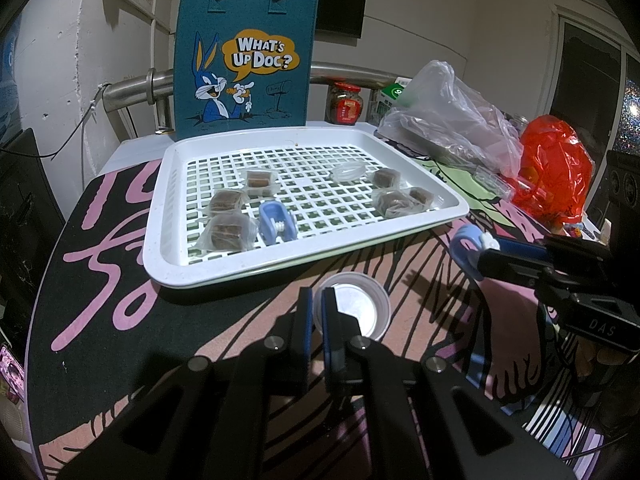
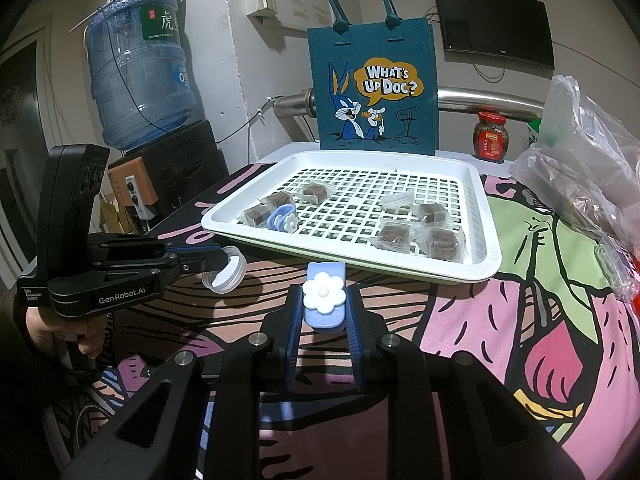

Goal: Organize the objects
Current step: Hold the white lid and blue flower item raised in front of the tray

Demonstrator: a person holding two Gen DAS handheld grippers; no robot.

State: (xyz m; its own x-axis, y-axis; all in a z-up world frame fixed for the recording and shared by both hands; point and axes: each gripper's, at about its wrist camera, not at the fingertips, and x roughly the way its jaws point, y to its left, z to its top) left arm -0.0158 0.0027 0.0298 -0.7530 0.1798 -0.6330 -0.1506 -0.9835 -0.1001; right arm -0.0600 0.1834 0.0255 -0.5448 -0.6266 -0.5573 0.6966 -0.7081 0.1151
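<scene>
My left gripper point(image 1: 316, 308) is shut on the rim of a small clear plastic cup point(image 1: 356, 310), held tilted above the patterned table; it also shows in the right wrist view point(image 2: 224, 268). My right gripper point(image 2: 323, 312) is shut on a blue clip with a white flower point(image 2: 323, 300), seen from the side in the left wrist view point(image 1: 470, 248). A white slotted tray point(image 1: 168, 248) holds several wrapped brown cubes point(image 1: 226, 232), a second blue flower clip point(image 1: 276, 222) and a clear wrapper point(image 1: 348, 170).
A blue "What's Up Doc?" tote bag point(image 1: 244, 68) stands behind the tray. Clear plastic bags point(image 1: 452, 120), a red bag point(image 1: 554, 168) and a jar point(image 1: 344, 104) crowd the right. A water bottle point(image 2: 136, 72) stands far left.
</scene>
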